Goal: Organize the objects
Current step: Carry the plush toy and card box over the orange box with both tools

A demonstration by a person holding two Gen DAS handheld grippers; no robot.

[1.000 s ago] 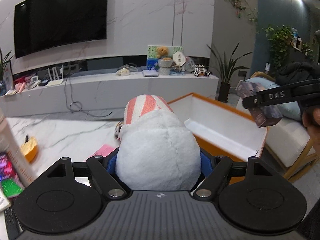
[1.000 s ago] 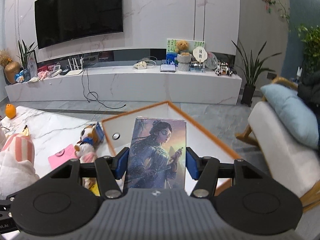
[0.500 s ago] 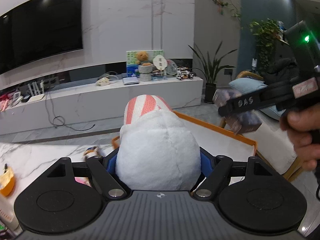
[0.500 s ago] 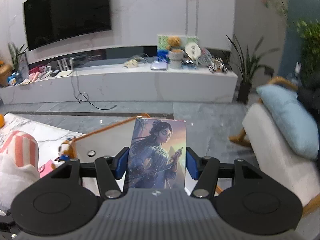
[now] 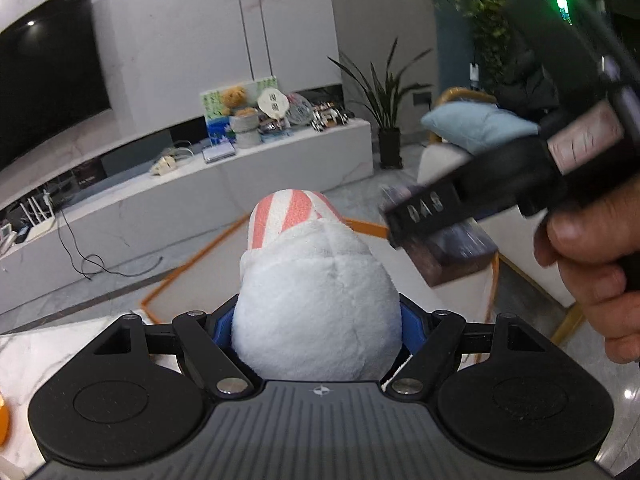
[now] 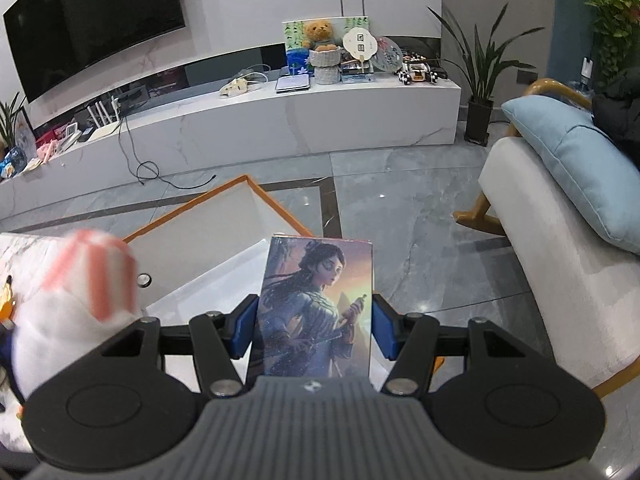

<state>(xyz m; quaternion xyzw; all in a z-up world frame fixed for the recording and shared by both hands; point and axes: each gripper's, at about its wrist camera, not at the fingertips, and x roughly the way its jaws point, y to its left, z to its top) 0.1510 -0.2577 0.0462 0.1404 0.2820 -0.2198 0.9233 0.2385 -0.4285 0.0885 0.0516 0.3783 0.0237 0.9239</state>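
Note:
My left gripper (image 5: 316, 320) is shut on a white plush toy (image 5: 316, 300) with a pink-striped cap and holds it above the near edge of an orange-rimmed white box (image 5: 192, 264). My right gripper (image 6: 314, 320) is shut on a picture box (image 6: 316, 304) printed with a woman's portrait and holds it over the same orange-rimmed box (image 6: 208, 236). The right gripper and its picture box (image 5: 456, 256) show blurred at the right of the left wrist view. The plush toy (image 6: 76, 292) shows at the left of the right wrist view.
A marble tabletop (image 5: 60, 344) lies at the lower left, with a small yellow toy (image 6: 6, 300) on it. A white armchair (image 6: 560, 280) with a blue cushion (image 6: 576, 164) stands to the right. A long TV bench (image 6: 280, 120) with clutter runs along the far wall.
Both grippers have moved right and forward over the orange-rimmed box, still holding their objects. The right gripper has come closer to the left one.

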